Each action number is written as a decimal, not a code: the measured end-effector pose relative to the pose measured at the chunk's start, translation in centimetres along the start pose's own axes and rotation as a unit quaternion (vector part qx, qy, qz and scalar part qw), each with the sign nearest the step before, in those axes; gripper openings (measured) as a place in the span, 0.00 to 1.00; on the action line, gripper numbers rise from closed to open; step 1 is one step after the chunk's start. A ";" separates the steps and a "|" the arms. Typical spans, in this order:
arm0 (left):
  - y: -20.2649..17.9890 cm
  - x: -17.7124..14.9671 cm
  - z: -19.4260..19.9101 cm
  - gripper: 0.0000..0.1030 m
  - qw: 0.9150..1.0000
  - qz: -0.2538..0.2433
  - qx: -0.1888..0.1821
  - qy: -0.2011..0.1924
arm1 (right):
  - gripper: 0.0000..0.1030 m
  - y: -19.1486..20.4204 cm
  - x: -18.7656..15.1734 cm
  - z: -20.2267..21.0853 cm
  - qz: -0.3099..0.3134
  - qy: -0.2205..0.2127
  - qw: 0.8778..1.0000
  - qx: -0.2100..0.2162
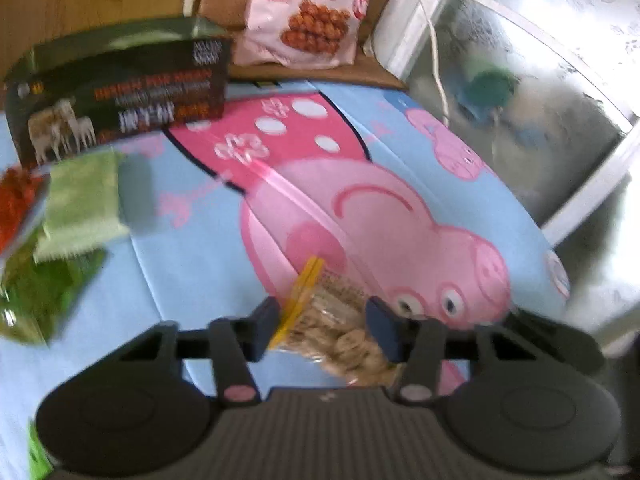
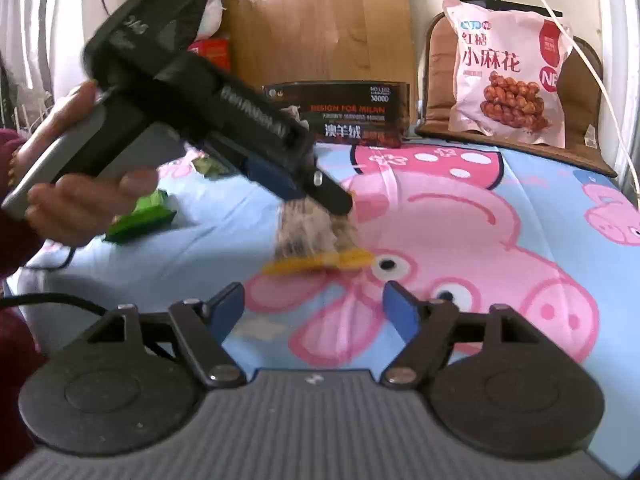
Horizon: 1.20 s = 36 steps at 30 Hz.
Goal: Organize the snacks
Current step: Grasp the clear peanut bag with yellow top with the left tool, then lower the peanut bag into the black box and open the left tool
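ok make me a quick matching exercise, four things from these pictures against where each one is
Things:
1. clear biscuit bag
2. pink snack bag
3. dark box
4. right claw

Places or states:
a. leaning on the brown cushion
b. open, holding nothing
c. between the left claw's fingers
d. standing at the far end of the cartoon sheet

Pairs: 1-c, 2-a, 3-d, 4-b

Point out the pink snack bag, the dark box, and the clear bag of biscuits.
pink snack bag (image 2: 508,72), right wrist view, middle of its front.
dark box (image 1: 120,92), left wrist view, printed front face.
clear bag of biscuits (image 1: 340,320), left wrist view, see-through body between the claw's fingers.
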<state>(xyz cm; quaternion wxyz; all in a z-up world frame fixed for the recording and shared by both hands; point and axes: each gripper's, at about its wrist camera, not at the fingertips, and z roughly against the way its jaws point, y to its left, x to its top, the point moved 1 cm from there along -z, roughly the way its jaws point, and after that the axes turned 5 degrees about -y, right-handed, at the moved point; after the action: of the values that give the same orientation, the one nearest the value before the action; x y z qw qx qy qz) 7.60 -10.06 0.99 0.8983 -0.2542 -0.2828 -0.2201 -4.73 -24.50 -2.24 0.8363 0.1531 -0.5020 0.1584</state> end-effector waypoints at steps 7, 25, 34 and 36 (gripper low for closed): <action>-0.7 -2.1 2.3 0.47 1.000 0.011 -0.023 0.006 | 0.64 -2.0 0.4 0.9 -0.031 -0.027 0.997 -0.066; -1.4 0.3 0.4 0.37 0.999 0.001 -0.037 0.010 | 0.34 -1.3 1.4 -0.5 -0.014 -0.007 0.999 -0.033; 1.4 5.8 4.0 0.36 0.997 -0.003 -0.017 -0.072 | 0.34 -2.2 6.5 -3.4 -0.021 -0.058 0.998 -0.004; 2.6 7.5 4.6 0.36 0.996 0.002 -0.006 -0.092 | 0.34 -2.5 8.1 -5.1 -0.018 -0.066 0.998 -0.002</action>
<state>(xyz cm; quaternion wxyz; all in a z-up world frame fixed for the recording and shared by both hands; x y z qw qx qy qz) 12.71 -7.24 8.07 0.8672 -0.2791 -0.3629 -0.1956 3.94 -23.75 2.47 0.8043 0.1706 -0.5538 0.1317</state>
